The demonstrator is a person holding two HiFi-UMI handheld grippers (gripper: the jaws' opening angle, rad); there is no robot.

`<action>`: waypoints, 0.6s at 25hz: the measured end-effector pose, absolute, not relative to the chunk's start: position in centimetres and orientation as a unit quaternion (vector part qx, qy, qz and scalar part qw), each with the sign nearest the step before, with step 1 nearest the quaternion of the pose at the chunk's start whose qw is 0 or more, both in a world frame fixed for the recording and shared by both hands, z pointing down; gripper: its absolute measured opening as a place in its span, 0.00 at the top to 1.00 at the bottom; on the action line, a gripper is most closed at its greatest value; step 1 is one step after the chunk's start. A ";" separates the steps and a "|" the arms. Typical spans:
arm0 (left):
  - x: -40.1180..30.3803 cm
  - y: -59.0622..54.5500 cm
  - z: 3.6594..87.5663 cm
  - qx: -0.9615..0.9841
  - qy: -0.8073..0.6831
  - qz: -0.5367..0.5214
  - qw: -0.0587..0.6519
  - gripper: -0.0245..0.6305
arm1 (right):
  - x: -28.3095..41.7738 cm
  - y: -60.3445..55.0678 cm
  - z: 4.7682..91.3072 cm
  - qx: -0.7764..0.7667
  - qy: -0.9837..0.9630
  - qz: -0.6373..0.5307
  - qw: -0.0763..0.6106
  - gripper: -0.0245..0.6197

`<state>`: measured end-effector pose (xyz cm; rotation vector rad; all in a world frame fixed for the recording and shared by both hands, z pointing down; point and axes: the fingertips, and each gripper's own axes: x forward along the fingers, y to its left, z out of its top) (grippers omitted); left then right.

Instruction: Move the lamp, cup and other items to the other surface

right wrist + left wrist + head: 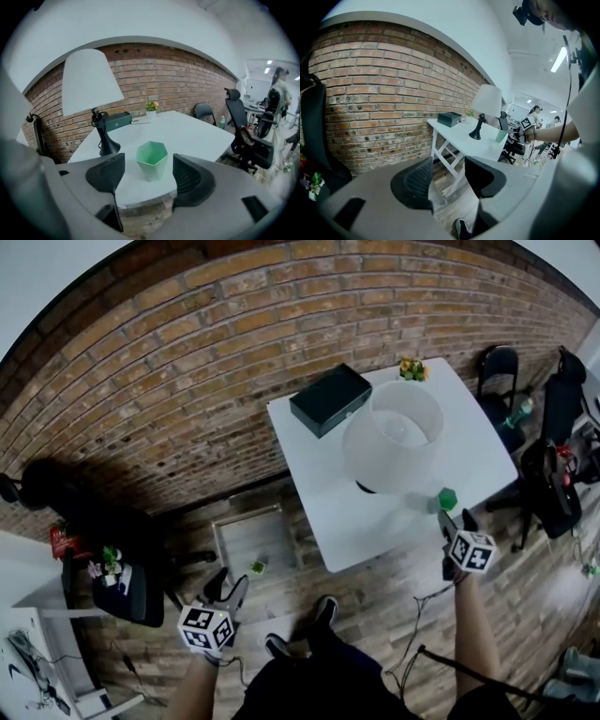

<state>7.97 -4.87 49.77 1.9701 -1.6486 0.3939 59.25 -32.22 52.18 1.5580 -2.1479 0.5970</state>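
Note:
A white table (478, 442) against the brick wall carries a lamp (392, 435) with a white shade, a green faceted cup (447, 498), a dark box (330, 398) and a small potted plant (412, 368). My right gripper (457, 519) hovers at the table's near right edge, open. In the right gripper view the cup (152, 160) stands just ahead of its jaws (148, 176), untouched, with the lamp (90, 82) to the left. My left gripper (228, 587) is low over the floor, open and holding nothing (447, 180); it looks toward the table (459, 133).
A low grey-framed stand (251, 538) sits on the wooden floor left of the table. Black office chairs (553, 465) crowd the right side. At the left are a dark chair (122, 592) and the corner of a white desk (28, 643). People stand far off.

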 end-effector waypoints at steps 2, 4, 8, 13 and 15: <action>7.0 -4.1 49.8 0.729 -0.617 0.136 0.264 0.64 | 58.5 -30.7 50.6 0.575 -0.776 0.174 0.191 0.49; 5.6 -2.6 49.9 0.723 -0.626 0.126 0.262 0.64 | 56.6 -28.6 49.4 0.575 -0.784 0.148 0.180 0.53; 2.4 2.2 50.1 0.710 -0.646 0.123 0.251 0.65 | 49.9 -24.2 46.7 0.547 -0.811 0.113 0.173 0.58; -1.9 9.8 49.0 0.699 -0.667 0.103 0.237 0.65 | 39.8 -17.5 43.8 0.489 -0.853 0.069 0.172 0.59; -3.7 12.9 48.0 0.696 -0.676 0.091 0.226 0.65 | 36.0 -14.4 42.6 0.468 -0.866 0.055 0.167 0.60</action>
